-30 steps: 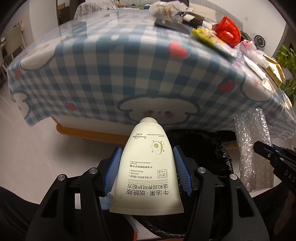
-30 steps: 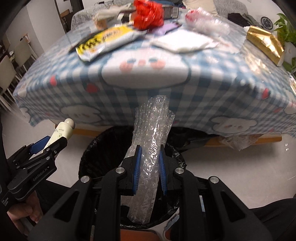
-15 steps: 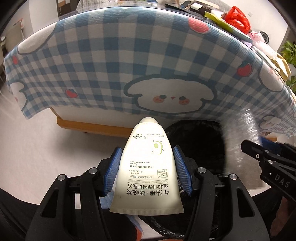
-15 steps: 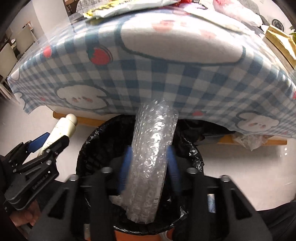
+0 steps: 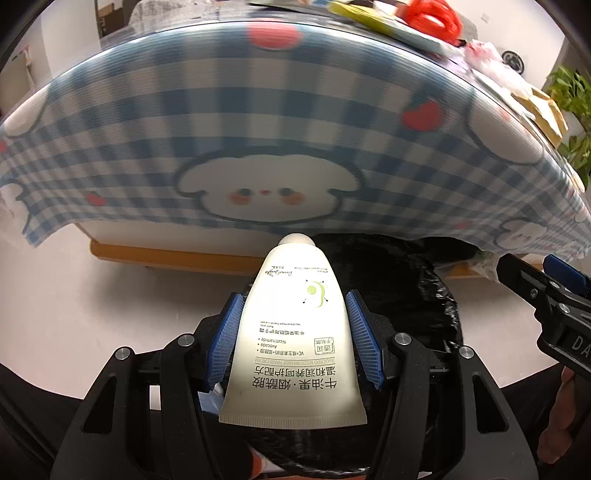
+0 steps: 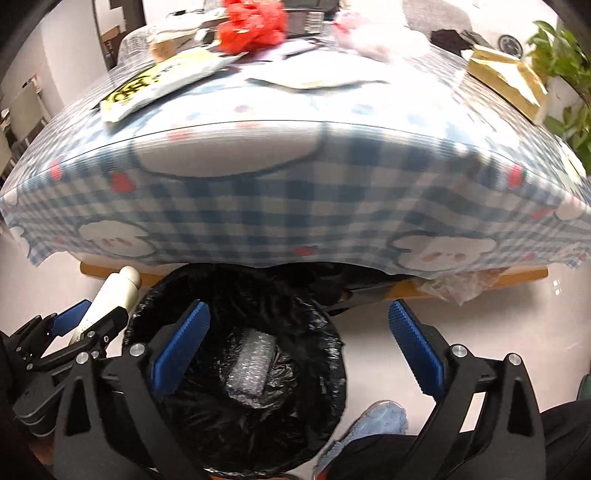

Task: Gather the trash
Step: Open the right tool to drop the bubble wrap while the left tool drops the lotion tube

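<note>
**Op:** Tube [image 5: 295,332] sits in my left tool [image 5: 295,343], both blue pads [image 5: 225,343] pressed against its sides. Its long axis runs straight away from the camera, cap end forward and slightly over the bin's near rim, flat crimped end back toward my hand. Printed face is up.

**Spotter:** And in the other view?

**Op:** From the right wrist I see the left tool [image 6: 88,325] at lower left, the tube [image 6: 114,295] slanting up and to the right, its rounded cap just beside the rim of the bin [image 6: 147,317].

**Spotter:** Right side?

**Op:** My right tool [image 6: 299,343] has just been opening and now stands wide, nothing between its pads [image 6: 181,343]. The bubble wrap [image 6: 251,365] lies at the bottom of the black bag, its long axis tilted a little to the right of upright in the picture.

**Spotter:** Where's the bin against the bench?

**Op:** On the floor [image 5: 110,295], partly under the overhang of the checked tablecloth [image 6: 295,206]. In the left view the bin [image 5: 424,288] shows behind the tube, with the right tool [image 5: 546,291] at the right edge.

**Spotter:** Anything on the bench?

**Op:** A red bag [image 6: 255,29], a yellow-and-white packet [image 6: 159,81], a gold wrapper [image 6: 506,77], all blurred. A shoe [image 6: 369,424] shows beside the bin.
</note>
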`<state>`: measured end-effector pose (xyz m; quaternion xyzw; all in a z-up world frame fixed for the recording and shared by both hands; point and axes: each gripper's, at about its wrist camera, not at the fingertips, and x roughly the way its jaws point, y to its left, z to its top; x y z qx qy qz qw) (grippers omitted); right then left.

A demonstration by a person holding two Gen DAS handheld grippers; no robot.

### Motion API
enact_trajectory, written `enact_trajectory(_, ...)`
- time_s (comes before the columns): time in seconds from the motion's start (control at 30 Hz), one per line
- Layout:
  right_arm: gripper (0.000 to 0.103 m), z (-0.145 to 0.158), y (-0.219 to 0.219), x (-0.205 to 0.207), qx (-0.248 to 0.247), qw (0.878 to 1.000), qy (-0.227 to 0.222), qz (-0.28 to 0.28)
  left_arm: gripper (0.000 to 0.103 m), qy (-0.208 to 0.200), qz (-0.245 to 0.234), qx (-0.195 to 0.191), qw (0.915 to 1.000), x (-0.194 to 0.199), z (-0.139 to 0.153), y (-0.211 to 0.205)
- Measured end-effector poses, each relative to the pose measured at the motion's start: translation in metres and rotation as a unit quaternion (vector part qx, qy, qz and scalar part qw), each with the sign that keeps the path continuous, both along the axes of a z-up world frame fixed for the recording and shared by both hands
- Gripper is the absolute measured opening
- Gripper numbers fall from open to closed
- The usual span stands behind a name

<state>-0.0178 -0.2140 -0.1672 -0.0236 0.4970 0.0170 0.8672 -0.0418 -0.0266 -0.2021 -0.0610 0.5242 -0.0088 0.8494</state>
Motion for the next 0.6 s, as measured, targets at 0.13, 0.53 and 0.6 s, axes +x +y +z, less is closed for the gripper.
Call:
enact_trajectory(0.13,0.094,0.000,-0.017,-0.001,-0.002,1.000,-0.001,-0.012,0.056,0.002,-0.015,0.002,0.9999,0.001,-0.004,-0.018)
enact_trajectory(0.53,0.094,-0.004,-0.042,-0.006,-0.001,1.000,0.007,-0.024,0.058,0.008,-0.051,0.015,0.9986,0.002,-0.016,-0.059)
enact_trajectory(0.6,0.094,-0.003,-0.041,-0.006,-0.002,1.000,0.006,-0.021,0.061,-0.005,-0.051,0.028,0.9983,0.000,-0.015,-0.064)
